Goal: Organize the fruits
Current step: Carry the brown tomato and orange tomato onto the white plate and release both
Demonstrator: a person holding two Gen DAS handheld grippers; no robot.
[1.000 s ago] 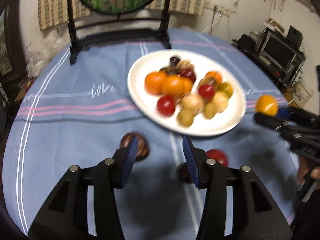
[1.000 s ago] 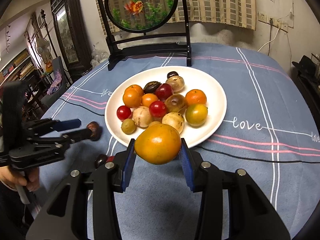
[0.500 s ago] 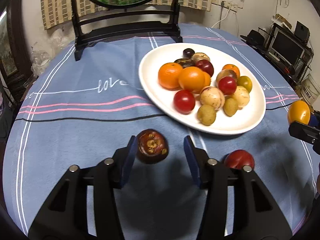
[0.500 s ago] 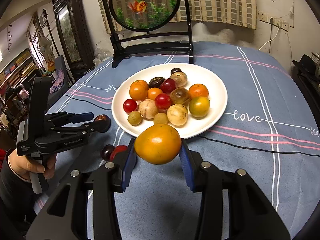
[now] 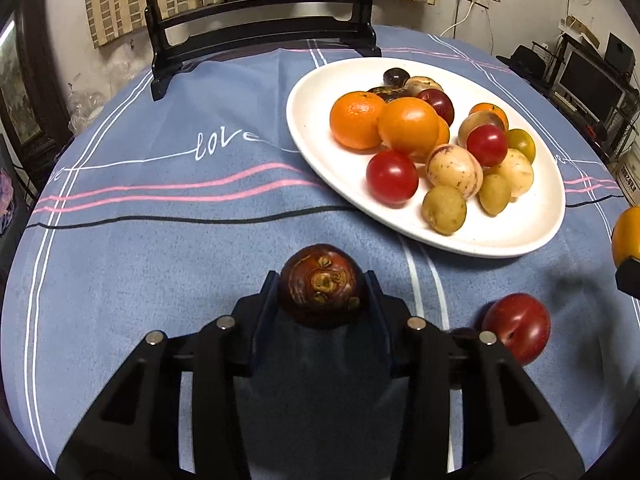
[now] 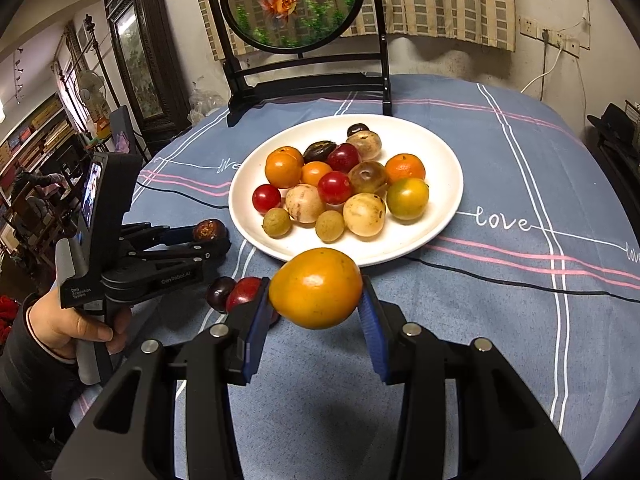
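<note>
My left gripper (image 5: 322, 292) is closing on a dark brown round fruit (image 5: 320, 284), and both blue pads touch its sides just above the blue cloth. The right wrist view shows the same fruit (image 6: 208, 230) in the left gripper (image 6: 212, 236), left of the plate. My right gripper (image 6: 316, 294) is shut on an orange-yellow fruit (image 6: 316, 286), held in the air before the white plate (image 6: 440, 200). That plate (image 5: 320, 152) carries several oranges, red, yellow and dark fruits. A red plum (image 5: 518, 328) lies on the cloth at the lower right.
A small dark plum (image 6: 220, 292) sits beside the red plum (image 6: 246, 292) on the cloth. A black stand with a round goldfish picture (image 6: 292, 4) stands behind the plate. A hand (image 6: 68, 320) holds the left gripper's handle. Furniture surrounds the round table.
The left gripper's fingers stood wider with the brown fruit against only the left pad; now both pads are on it, lower and closer to the cloth. The right gripper kept still.
</note>
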